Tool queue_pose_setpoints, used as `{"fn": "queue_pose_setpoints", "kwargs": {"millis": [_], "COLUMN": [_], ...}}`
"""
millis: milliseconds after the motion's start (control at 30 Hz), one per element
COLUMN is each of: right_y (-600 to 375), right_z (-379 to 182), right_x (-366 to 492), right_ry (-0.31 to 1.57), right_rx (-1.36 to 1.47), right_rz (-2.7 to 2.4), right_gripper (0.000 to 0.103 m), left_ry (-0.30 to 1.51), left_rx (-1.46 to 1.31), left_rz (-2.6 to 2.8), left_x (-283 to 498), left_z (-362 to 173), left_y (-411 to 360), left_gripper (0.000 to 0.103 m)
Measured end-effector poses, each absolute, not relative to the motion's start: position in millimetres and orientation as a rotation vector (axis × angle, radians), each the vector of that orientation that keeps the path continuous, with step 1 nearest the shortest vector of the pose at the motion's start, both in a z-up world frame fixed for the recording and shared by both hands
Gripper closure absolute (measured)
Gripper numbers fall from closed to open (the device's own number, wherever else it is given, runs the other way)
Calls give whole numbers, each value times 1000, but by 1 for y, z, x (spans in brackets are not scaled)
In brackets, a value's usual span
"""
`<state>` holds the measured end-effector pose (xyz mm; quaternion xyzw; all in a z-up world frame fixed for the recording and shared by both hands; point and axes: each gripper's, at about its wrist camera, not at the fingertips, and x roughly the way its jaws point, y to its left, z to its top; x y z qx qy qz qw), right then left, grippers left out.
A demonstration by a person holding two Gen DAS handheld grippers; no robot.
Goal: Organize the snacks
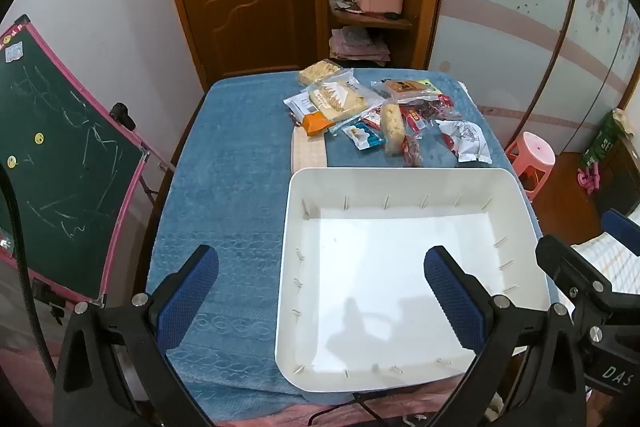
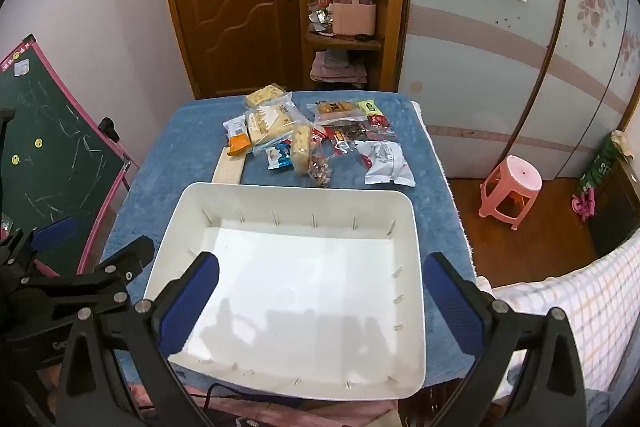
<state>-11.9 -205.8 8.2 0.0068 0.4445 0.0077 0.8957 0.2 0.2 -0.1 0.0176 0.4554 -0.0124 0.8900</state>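
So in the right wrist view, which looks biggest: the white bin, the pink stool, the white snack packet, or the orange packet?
Largest to smallest, as they look:
1. white bin, though it is nearest the camera
2. pink stool
3. white snack packet
4. orange packet

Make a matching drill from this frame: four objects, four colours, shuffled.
Objects:
1. bin
2. table cloth
3. stool
4. chalkboard

Colours:
a. pink
b. dark green
c. white
d. blue

Pairs: 1-c, 2-d, 3-a, 4-b
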Motion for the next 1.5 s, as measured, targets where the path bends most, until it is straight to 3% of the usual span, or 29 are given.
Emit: {"fn": "queue_pose_setpoints", "kwargs": {"millis": [1500], "right_y": [-200], "right_z": [-5], "right_x": [-14], "right_ry": [935], "right_rx": [32], "right_rz": [29], "right_gripper": [0], "left_ry": [969], "left_rx": [12], "left_rz": [-39], "left_x": [1], "left_z": [-7], "left_y": [8], "left_gripper": [2]}}
